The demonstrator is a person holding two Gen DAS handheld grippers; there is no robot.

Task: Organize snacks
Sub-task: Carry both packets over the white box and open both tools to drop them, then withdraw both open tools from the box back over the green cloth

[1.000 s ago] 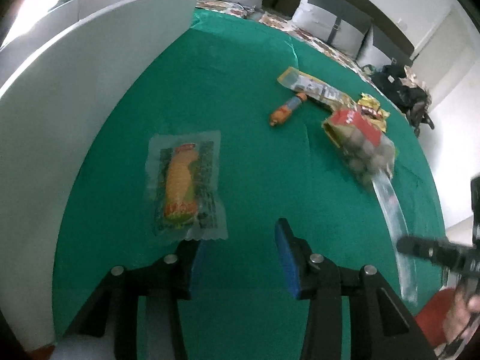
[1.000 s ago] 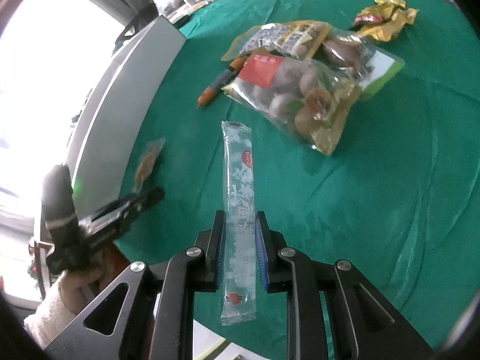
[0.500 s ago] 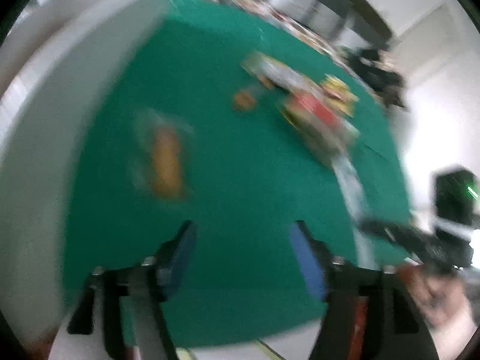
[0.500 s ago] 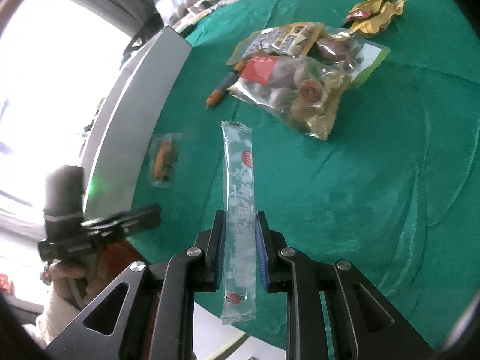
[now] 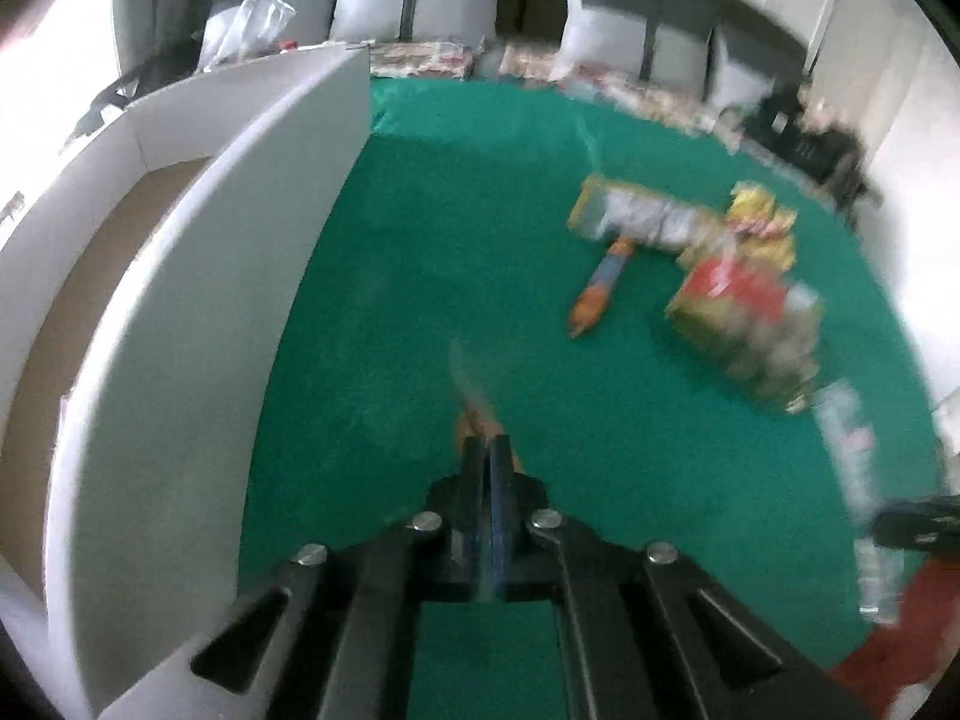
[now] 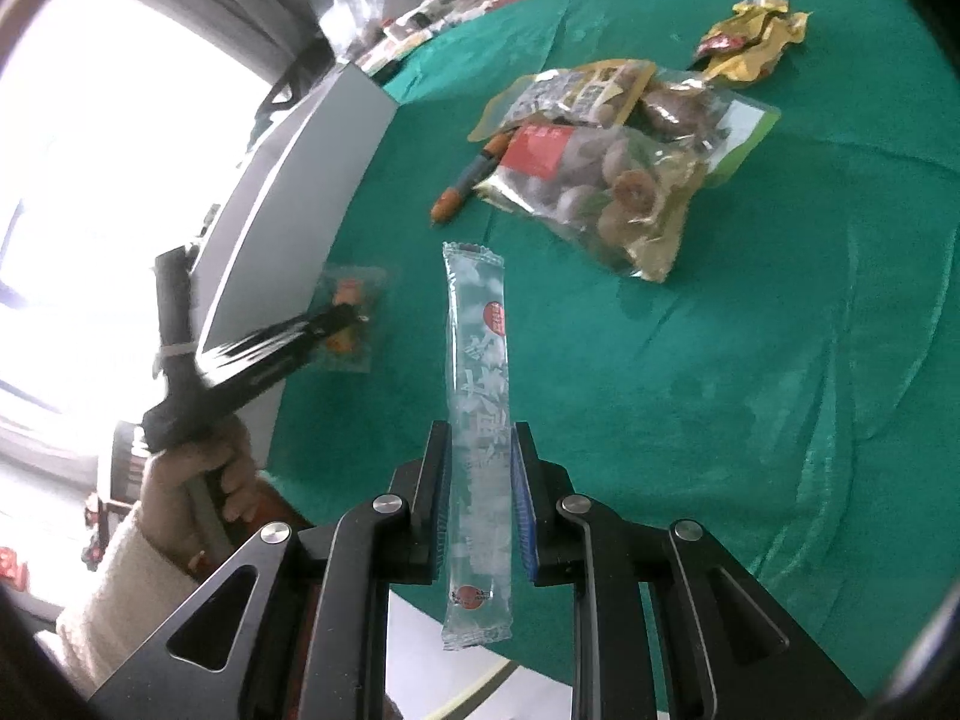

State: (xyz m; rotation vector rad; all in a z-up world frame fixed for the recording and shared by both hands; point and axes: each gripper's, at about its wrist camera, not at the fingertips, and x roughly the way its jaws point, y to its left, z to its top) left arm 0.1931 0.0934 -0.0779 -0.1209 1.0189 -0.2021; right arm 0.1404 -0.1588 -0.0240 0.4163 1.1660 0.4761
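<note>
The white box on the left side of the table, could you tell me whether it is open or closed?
Open. The white box has no lid or flaps over it, and its brown floor shows between the walls in the left wrist view.

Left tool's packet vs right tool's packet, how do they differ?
The long clear stick pack in the right tool is narrow with white contents; the small flat pouch in the left tool is squarish with an orange snack inside. The stick pack points straight ahead; the pouch is seen edge-on from its own tool. Both are clamped clear of the green cloth.
</note>
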